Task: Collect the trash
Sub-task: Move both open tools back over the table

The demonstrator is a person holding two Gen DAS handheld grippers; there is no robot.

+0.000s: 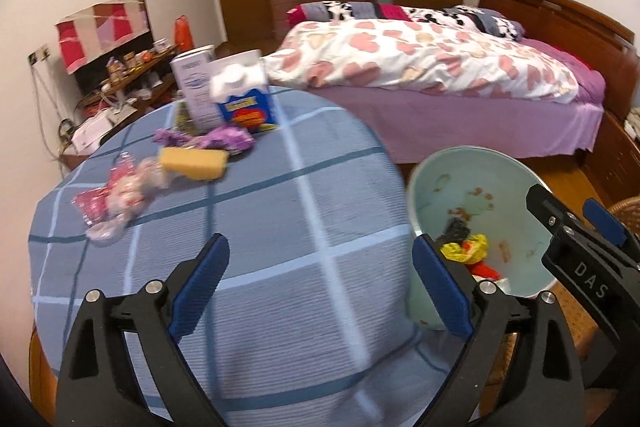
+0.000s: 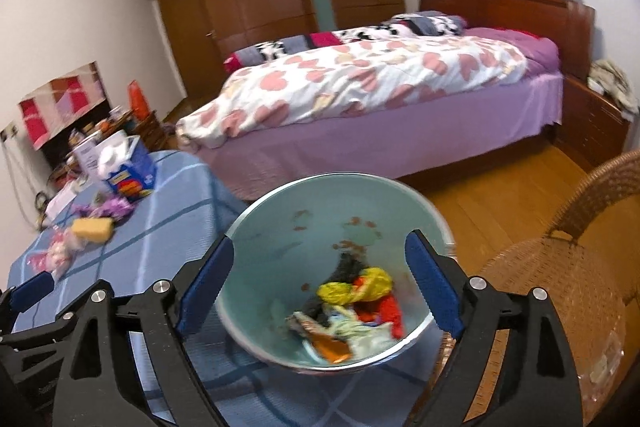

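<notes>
While both my grippers hang empty above the round table, the two views read as follows.

Left wrist view, jaws: my left gripper is spread wide over bare blue checked tablecloth; nothing lies between its fingers.

Left wrist view, trash remaining: a pink-and-clear wrapper, a yellow sponge and a purple wrapper lie well ahead on the cloth, in front of a blue box and a white carton.

Left wrist view, bin: the pale green bin stands just off the table's right edge, with my right gripper above its far side.

Right wrist view, jaws: my right gripper, likewise spread and holding nothing, frames the bin's mouth from above; the pads touch nothing.

Right wrist view, contents: crumpled yellow, red and pale scraps sit at the bin's bottom.

Risk: the scraps left are thin and soft, so a shallow pinch could slip off, or catch the cloth and drag the boxes with it.

Risk: the bin is close by the table edge; a careless swing of either gripper might knock it.

Pose: both grippers tilt downward and forward, side by side, the left over the table, the right over the bin.
</notes>
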